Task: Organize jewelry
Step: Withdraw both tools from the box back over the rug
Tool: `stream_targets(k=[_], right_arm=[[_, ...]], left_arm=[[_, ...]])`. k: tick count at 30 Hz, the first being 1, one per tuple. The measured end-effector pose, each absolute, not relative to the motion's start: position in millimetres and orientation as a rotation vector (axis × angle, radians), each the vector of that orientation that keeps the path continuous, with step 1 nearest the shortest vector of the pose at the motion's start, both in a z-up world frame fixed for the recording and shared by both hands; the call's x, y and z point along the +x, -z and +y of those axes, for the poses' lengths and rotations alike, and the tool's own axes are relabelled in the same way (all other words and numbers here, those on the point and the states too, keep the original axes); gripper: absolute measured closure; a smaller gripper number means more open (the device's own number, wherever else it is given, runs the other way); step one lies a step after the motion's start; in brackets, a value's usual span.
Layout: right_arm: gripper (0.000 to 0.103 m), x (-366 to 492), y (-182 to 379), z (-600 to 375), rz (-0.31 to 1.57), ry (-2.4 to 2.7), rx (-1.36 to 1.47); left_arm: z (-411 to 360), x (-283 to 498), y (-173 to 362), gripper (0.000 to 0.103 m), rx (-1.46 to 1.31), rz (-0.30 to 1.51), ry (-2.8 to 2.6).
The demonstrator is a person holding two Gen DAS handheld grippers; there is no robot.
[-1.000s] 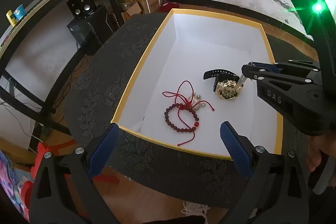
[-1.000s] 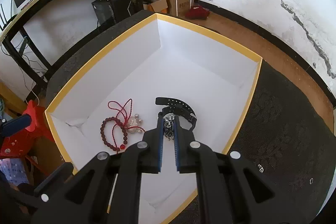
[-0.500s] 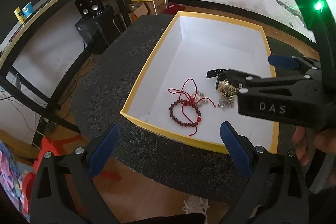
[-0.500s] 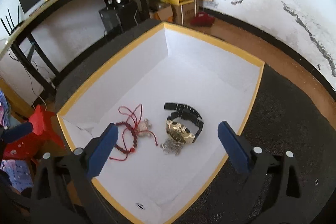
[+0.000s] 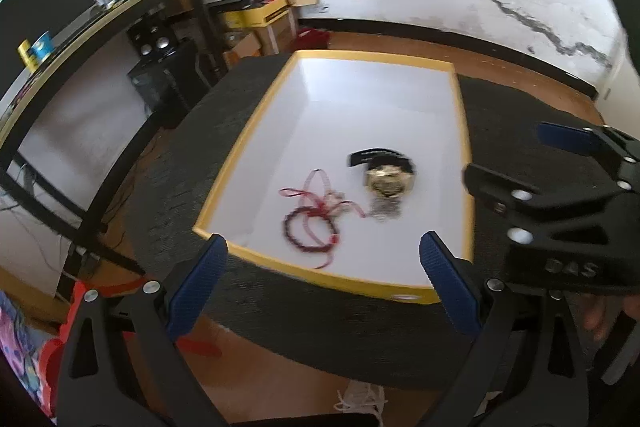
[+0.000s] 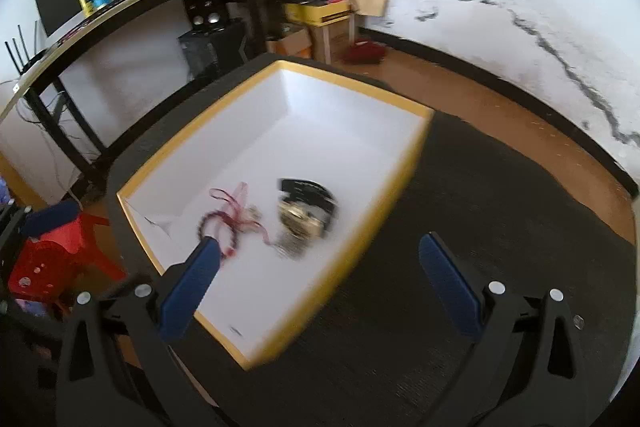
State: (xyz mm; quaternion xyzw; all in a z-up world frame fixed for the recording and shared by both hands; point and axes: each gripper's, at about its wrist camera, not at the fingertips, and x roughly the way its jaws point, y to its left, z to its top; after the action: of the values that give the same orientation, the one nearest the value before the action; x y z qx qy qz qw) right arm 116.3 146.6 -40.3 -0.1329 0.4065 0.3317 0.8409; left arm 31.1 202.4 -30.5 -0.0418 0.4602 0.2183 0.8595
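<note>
the left hand-held gripper hung over the near edge of the dark tabletop, its blue-padded fingers spread well apart with nothing between them. ahead of it sat the yellow-rimmed white box. inside, toward the near left, lay a red bead bracelet tangled with a red cord. just to the right of it lay a gold watch with a black strap, and a small silver chain lay against the watch's near side. all of this was blurred, so finer detail could not be told. further right, the right hand-held gripper was over the tabletop outside the box's right rim, its fingers also wide apart and holding nothing. from its own camera, the right hand-held gripper looked down at the box, with the bracelet left of the watch and a red stool on the floor at far left.
</note>
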Motion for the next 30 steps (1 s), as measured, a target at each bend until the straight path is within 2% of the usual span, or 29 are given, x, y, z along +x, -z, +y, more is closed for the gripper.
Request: stream_targets(k=[8,14,20,24,30], right_arm=[[0.007,94.7,12.4,26.0,0.763,-0.494,-0.157],[0.007,88.1,16.8,-90.0,0.797,-0.222,-0.027],[0.007,90.2,35.7,-135.1,0.749,-0.153,0.02],[0.007,111.4,60.4,-146.1,0.827,-0.147,0.019],[0.007,116.4,67.0,-153.7,0.818,-0.138,0.002]], left_arm=[[146.9,53.0,34.8,0.009,-0.084,0.926,-0.28],[107.2,77.1,43.2,0.009,-0.092,0.901,-0.14],[78.5,98.1,64.6,0.009,-0.076,0.904,-0.097],[66.7,110.7,86.0,0.009,-0.044,0.918,-0.112],[57.6,127.3,94.1,0.009,-0.089,0.919,-0.106]])
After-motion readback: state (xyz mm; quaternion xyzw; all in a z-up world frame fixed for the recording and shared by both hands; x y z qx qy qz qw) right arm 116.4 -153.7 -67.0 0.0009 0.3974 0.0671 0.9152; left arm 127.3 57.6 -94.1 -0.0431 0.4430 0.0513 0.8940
